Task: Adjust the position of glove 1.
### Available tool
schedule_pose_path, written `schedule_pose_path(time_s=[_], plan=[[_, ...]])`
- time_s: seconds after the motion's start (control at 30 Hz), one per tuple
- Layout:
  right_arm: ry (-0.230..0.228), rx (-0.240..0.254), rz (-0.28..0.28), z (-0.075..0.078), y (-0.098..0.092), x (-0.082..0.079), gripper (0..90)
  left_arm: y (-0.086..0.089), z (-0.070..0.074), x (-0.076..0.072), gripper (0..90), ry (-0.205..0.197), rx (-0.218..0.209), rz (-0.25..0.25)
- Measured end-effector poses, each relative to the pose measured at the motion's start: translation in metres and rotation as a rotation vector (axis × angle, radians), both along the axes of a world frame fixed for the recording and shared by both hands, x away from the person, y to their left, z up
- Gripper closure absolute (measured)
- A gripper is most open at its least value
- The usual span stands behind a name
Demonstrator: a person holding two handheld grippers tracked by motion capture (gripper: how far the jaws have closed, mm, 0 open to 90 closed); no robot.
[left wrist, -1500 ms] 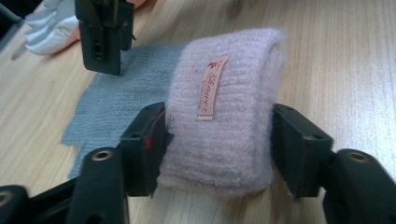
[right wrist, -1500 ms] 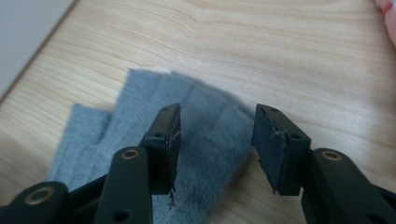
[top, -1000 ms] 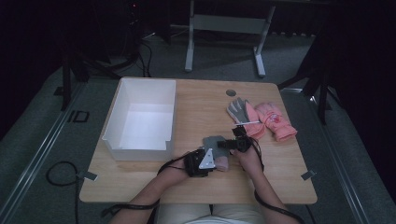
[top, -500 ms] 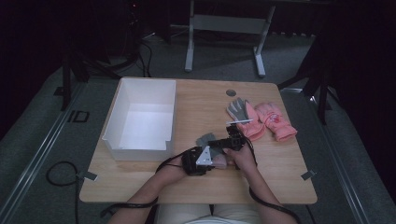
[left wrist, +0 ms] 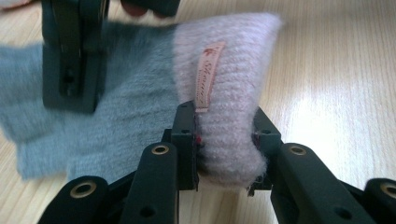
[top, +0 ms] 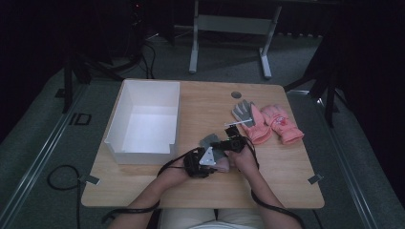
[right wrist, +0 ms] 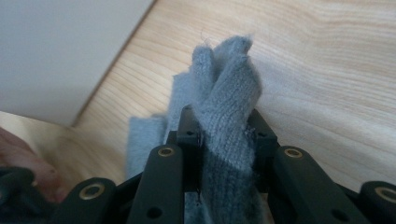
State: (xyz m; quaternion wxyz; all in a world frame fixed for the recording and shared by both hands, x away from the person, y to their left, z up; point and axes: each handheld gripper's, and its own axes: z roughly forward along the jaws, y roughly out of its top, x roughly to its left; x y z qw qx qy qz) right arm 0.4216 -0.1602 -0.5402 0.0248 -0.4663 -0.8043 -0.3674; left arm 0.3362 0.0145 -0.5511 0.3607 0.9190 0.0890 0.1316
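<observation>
A knitted glove (left wrist: 135,98), grey with a pale pink cuff (left wrist: 233,60), lies near the table's front middle (top: 213,143). My left gripper (left wrist: 224,140) is shut on the pink cuff beside its small label, and in the high view this gripper (top: 215,161) is at the front. My right gripper (right wrist: 224,135) is shut on the bunched grey finger end (right wrist: 229,74); its jaws have just been closing with that knit between them. It also shows in the left gripper view (left wrist: 70,60) and in the high view (top: 224,144).
A white open box (top: 138,145) stands on the left of the wooden table (top: 205,100); its wall (right wrist: 56,46) is close to my right gripper. A grey glove (top: 242,112) and two pink gloves (top: 279,123) lie at the right. A dark round hole (top: 236,94) is behind them.
The right hand has shifted a little left, closer to the left gripper, and its jaws have closed on the glove's grey end. The left gripper has stayed put on the cuff.
</observation>
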Motion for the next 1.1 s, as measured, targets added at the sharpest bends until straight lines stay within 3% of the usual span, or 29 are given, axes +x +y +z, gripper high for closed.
schedule_pose_path(time_s=[0.2,0.23,0.27,0.3,0.33,0.37,0.47,0.5,0.53,0.63,0.83,1.1], plan=[[-0.027,0.046,-0.006,0.017,-0.008,-0.007,73.2,-0.002,0.025,-0.001,70.1,-0.003,0.017,-0.016],[-0.039,0.078,-0.009,0.027,-0.013,-0.009,73.2,-0.003,0.037,-0.003,70.1,-0.018,0.010,-0.019],[-0.039,0.078,-0.009,0.027,-0.013,-0.009,73.2,-0.003,0.037,-0.003,70.0,-0.018,0.010,-0.019],[-0.066,0.089,-0.016,0.038,-0.017,-0.012,73.2,-0.004,0.049,-0.004,70.0,-0.028,0.006,-0.019],[-0.079,0.097,-0.016,0.044,-0.018,-0.014,73.2,-0.004,0.049,-0.004,70.0,-0.028,0.006,-0.019],[-0.090,0.104,-0.014,0.050,-0.020,-0.015,73.2,-0.006,0.061,-0.005,70.0,-0.054,0.019,-0.027],[-0.105,0.116,-0.013,0.061,-0.022,-0.016,73.2,-0.007,0.073,-0.007,70.0,-0.068,0.026,-0.029],[-0.123,0.134,-0.013,0.073,-0.024,-0.018,73.2,-0.008,0.086,-0.008,70.0,-0.082,0.030,-0.031],[-0.123,0.134,-0.013,0.073,-0.024,-0.018,73.2,-0.008,0.086,-0.008,70.0,-0.082,0.030,-0.031],[-0.151,0.162,-0.013,0.090,-0.026,-0.019,73.2,-0.005,0.108,-0.008,70.0,-0.102,0.045,-0.046],[-0.167,0.187,-0.012,0.109,-0.021,-0.017,73.3,0.007,0.131,-0.001,70.0,-0.106,0.067,-0.068],[-0.191,0.209,-0.001,0.128,-0.003,-0.011,73.3,0.027,0.149,0.007,69.8,-0.126,0.080,-0.087]])
